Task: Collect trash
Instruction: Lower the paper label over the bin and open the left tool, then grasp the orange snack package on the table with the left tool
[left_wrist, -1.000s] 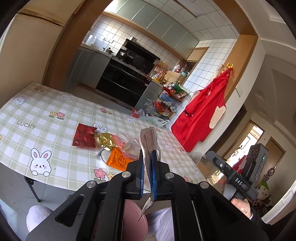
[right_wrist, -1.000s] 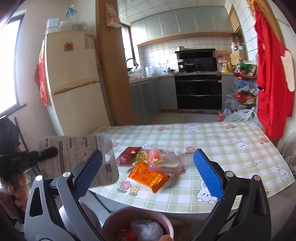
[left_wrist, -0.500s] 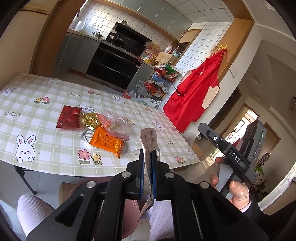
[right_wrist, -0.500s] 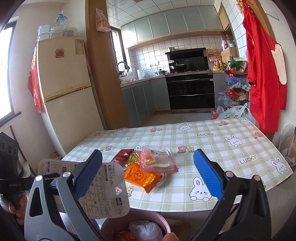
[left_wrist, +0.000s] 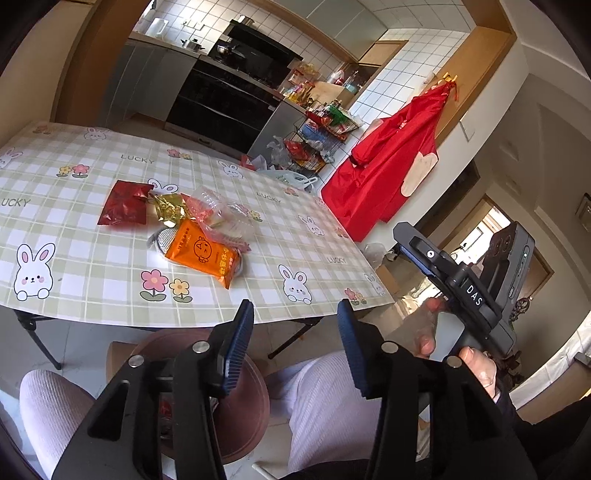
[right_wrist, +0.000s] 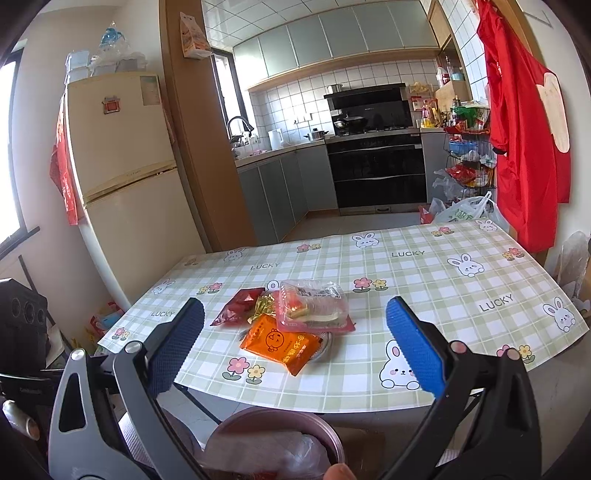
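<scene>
A pile of trash lies on the checked tablecloth (right_wrist: 424, 280): an orange packet (right_wrist: 280, 343), a clear plastic box (right_wrist: 314, 306), a red foil wrapper (right_wrist: 236, 306) and a gold wrapper (right_wrist: 264, 304). The same pile shows in the left wrist view, with the orange packet (left_wrist: 203, 253) and the red wrapper (left_wrist: 123, 203). A pink bin (right_wrist: 277, 432) with crumpled trash stands below the table's near edge; it also shows in the left wrist view (left_wrist: 236, 406). My left gripper (left_wrist: 295, 347) is open and empty above the bin. My right gripper (right_wrist: 295, 347) is open and empty in front of the table.
A cream fridge (right_wrist: 122, 184) stands at the left and a wooden pillar (right_wrist: 192, 129) beside it. A red apron (right_wrist: 524, 129) hangs at the right. Kitchen cabinets and an oven (right_wrist: 376, 173) are behind the table. The person's knees (left_wrist: 332, 406) are below the left gripper.
My left gripper opened and let go of the printed cardboard piece, which is gone from view. It moved down over the bin. The right gripper stayed open.
</scene>
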